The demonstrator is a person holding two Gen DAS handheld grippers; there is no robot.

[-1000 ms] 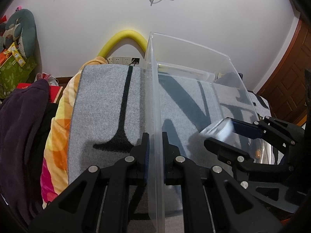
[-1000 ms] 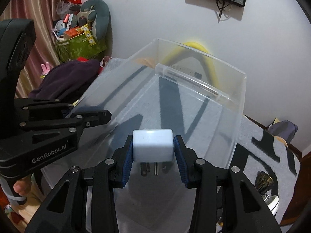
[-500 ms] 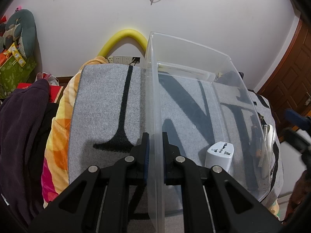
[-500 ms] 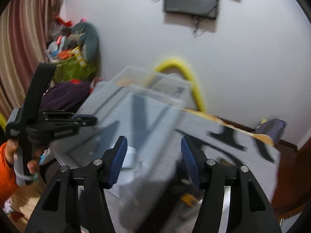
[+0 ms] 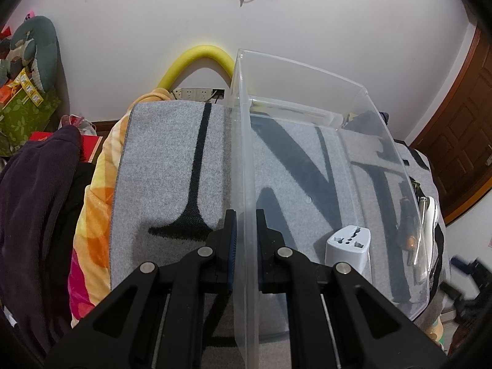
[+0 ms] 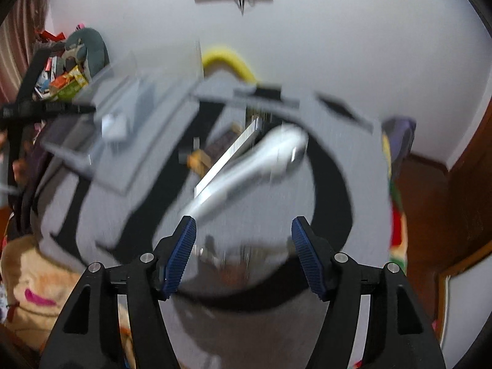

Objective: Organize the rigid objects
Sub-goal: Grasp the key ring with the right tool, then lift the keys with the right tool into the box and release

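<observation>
Left claw pinches bin wall; right claw empty and spreading over the blanket.

Left gripper (image 5: pixel 245 246): fingers pressed together on the left side wall of the clear plastic bin (image 5: pixel 381 129), near its close end. The bin sits on the grey blanket (image 5: pixel 160 166) with black lettering, toward the blanket's right half. White travel adapter (image 5: pixel 349 253) stands upright inside the bin, socket face up, at the near right part of the floor, apart from the pinched wall. Right gripper (image 6: pixel 244 255): jaws opening, nothing between the blue pads (image 6: pixel 180 256); view motion-blurred. Ahead of it, on the blanket outside the bin's right wall, lie a white elongated device (image 6: pixel 261 156), a flat metal strip (image 6: pixel 227 156) just beside it, and a small orange-and-black item (image 6: pixel 200 158), too blurred to identify.
</observation>
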